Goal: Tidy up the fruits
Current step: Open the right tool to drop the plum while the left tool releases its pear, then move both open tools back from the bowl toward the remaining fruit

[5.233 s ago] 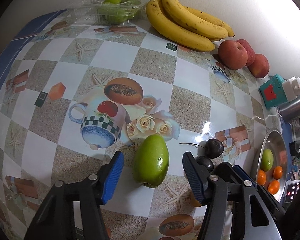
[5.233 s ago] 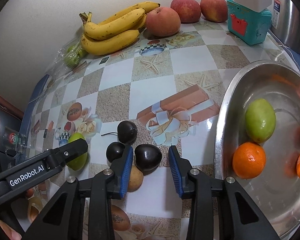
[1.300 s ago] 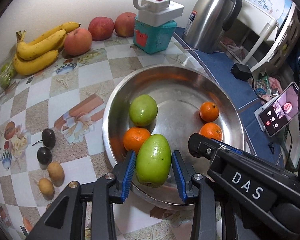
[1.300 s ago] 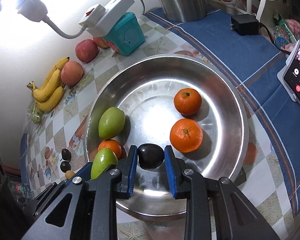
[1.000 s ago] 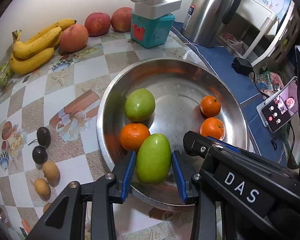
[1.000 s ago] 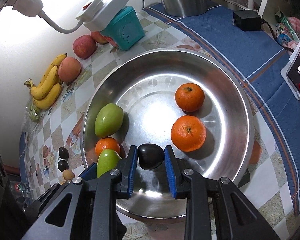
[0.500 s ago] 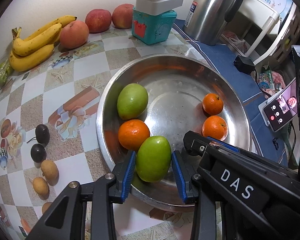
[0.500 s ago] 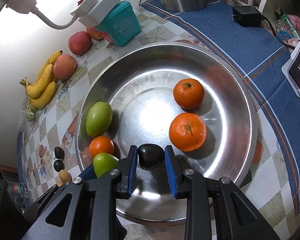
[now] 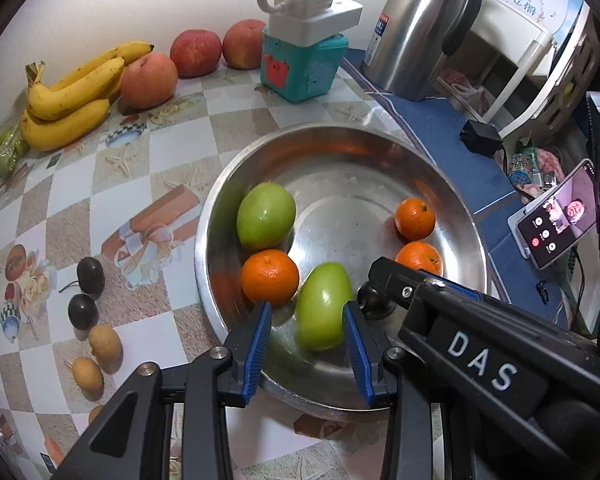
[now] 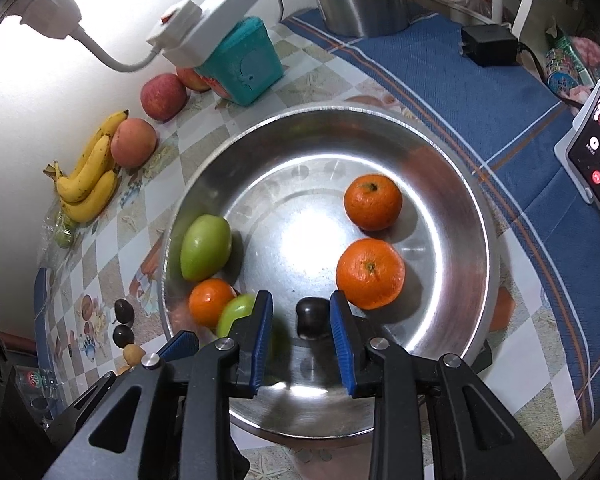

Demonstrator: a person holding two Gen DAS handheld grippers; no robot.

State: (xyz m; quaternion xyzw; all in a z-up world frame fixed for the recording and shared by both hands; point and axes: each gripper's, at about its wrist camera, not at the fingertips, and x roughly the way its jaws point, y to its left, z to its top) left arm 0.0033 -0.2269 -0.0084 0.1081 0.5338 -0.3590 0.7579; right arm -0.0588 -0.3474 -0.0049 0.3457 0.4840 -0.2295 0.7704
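Both grippers hang over the near part of a steel bowl (image 9: pixel 340 148). My left gripper (image 9: pixel 307 330) is open; a motion-blurred green fruit (image 9: pixel 324 310) lies loose between its jaws, close to the right pad. My right gripper (image 10: pixel 300 330) is open; a dark plum (image 10: pixel 312 318) sits in the bowl (image 10: pixel 452 168) between its jaws, touching neither. The bowl also holds another green fruit (image 10: pixel 205 252) and three oranges (image 10: pixel 370 274). The right gripper's arm crosses the left wrist view at lower right.
On the tablecloth left of the bowl lie two dark plums (image 9: pixel 87 292) and small brown fruits (image 9: pixel 105 348). Bananas (image 9: pixel 74 96), peaches and apples (image 9: pixel 196 52) line the wall. A teal box (image 9: pixel 300 66) with a power strip, a steel kettle (image 9: pixel 416 32) and a phone (image 9: pixel 556 226) stand behind and right.
Both grippers have opened. The green fruit has dropped out of the left jaws and the dark plum out of the right jaws, both into the bowl.
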